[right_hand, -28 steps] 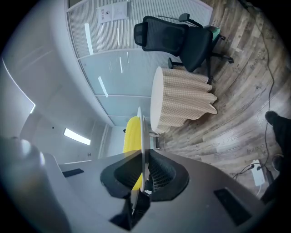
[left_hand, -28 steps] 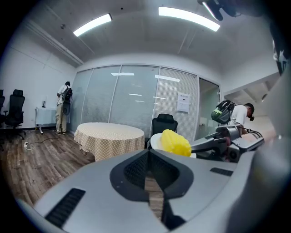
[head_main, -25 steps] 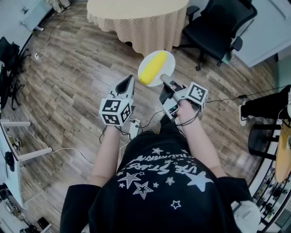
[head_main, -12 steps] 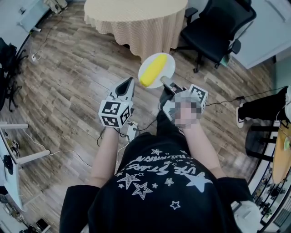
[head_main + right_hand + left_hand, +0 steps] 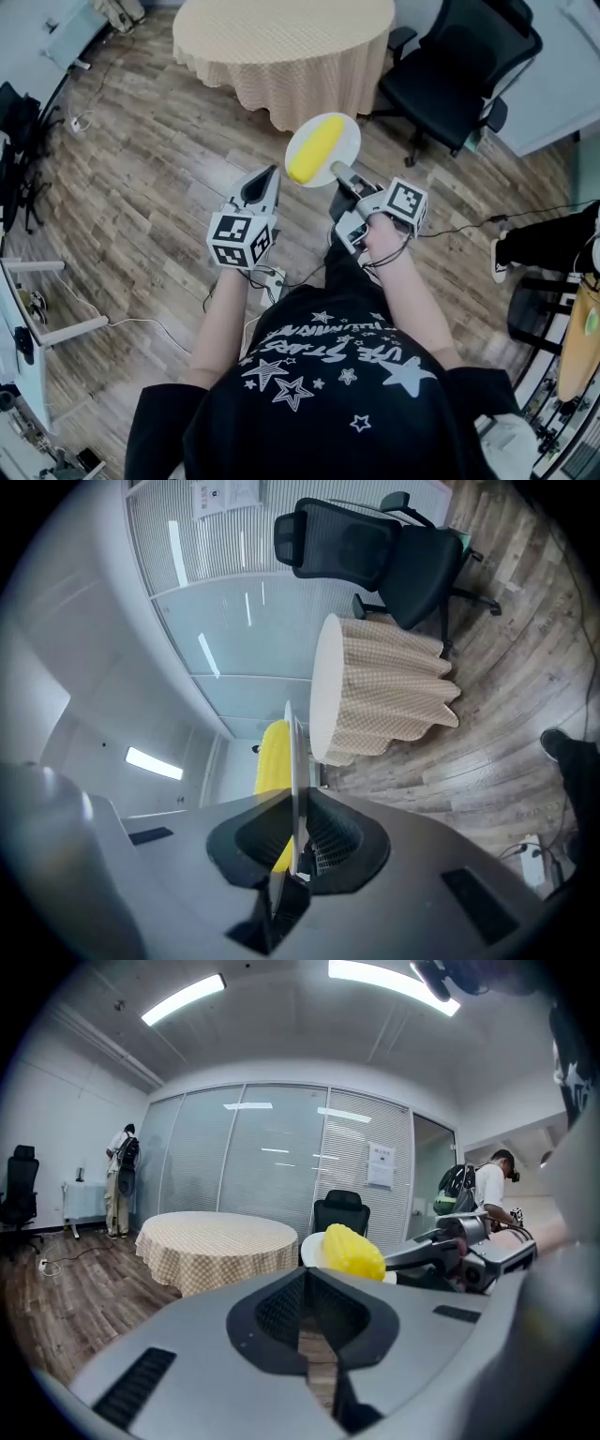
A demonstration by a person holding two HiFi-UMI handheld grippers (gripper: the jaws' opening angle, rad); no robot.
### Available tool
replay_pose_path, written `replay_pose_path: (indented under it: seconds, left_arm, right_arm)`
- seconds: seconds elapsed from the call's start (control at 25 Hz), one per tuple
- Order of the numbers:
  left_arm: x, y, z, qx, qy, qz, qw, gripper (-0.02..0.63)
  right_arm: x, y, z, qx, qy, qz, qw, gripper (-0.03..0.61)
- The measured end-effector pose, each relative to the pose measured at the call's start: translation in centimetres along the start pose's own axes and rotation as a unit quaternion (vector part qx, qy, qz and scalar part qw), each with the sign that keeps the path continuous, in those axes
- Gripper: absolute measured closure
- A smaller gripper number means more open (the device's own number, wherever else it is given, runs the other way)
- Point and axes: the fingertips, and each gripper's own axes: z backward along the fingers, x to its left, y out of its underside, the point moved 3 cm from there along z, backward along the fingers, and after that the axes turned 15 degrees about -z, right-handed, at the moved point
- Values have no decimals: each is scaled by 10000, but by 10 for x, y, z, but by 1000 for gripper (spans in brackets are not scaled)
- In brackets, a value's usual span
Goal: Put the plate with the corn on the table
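The right gripper point(image 5: 337, 172), clamping the plate point(image 5: 347, 139) with corn point(image 5: 314, 148), has drawn nearer the worktop point(image 5: 281, 37), left gripper point(image 5: 270, 176) closed empty; setting down remains.

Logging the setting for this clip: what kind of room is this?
Most likely an office meeting room. There is a round table under a checked cloth, a black swivel office chair beside it, and a wall of frosted glass partitions.

Office meeting room: glass partition walls point(image 5: 272, 1185) with blinds, ceiling strip lights point(image 5: 183, 999), black swivel office chair point(image 5: 459, 66) far right, cloth-covered round desk point(image 5: 281, 37) far, wood-look floor point(image 5: 159, 159).
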Motion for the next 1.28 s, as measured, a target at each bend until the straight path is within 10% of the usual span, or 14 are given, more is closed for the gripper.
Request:
replay_pose_path:
  seconds: [1.28]
  left_arm:
    - [28, -49, -190, 233, -652, 201, 9974, 606]
  right_arm:
    - [41, -202, -76, 460, 80, -50, 9989, 531]
